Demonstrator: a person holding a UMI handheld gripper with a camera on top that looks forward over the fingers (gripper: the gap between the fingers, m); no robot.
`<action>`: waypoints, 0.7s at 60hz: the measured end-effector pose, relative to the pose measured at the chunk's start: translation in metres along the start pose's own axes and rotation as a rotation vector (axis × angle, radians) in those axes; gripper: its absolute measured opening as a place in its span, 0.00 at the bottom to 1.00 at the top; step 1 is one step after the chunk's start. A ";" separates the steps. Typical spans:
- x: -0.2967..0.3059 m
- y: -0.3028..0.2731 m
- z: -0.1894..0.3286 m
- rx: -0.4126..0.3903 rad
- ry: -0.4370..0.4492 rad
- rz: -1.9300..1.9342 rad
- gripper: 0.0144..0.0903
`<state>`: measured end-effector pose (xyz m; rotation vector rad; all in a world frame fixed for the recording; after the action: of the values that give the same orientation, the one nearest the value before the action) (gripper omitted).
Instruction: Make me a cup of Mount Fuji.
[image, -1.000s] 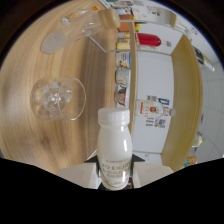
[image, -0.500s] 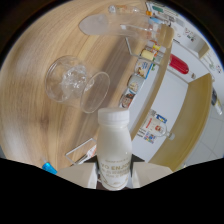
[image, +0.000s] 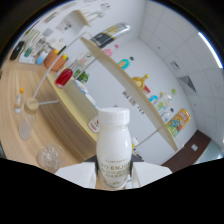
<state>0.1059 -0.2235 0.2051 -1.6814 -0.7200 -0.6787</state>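
Observation:
A white bottle (image: 114, 147) with a white cap and faint lettering on its label stands upright between my fingers, filling the middle of the view. My gripper (image: 114, 179) is shut on its lower body; the white fingers (image: 75, 173) show at either side of it. A clear faceted glass (image: 49, 157) sits on the wooden table (image: 15, 80), left of and below the bottle. A second clear glass (image: 24, 131) stands a little farther off on the same table.
A small bottle with an orange cap (image: 20, 99) and a round pale disc (image: 33, 103) lie farther along the table. Beyond the fingers a wooden counter and a slanted shelf (image: 125, 80) carry jars, a red container (image: 64, 77) and colourful items, against a white wall.
The view has swung round and tipped up: the glasses slid from above the bottle to its lower left, and shelves and wall now fill the view. The bottle stays fixed between the fingers.

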 end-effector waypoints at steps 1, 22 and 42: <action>0.002 -0.002 -0.001 0.009 0.001 0.063 0.46; -0.024 0.076 0.035 -0.080 -0.060 0.809 0.46; -0.075 0.130 0.062 -0.179 -0.167 0.890 0.46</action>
<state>0.1604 -0.1950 0.0544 -2.0008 0.0298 0.0334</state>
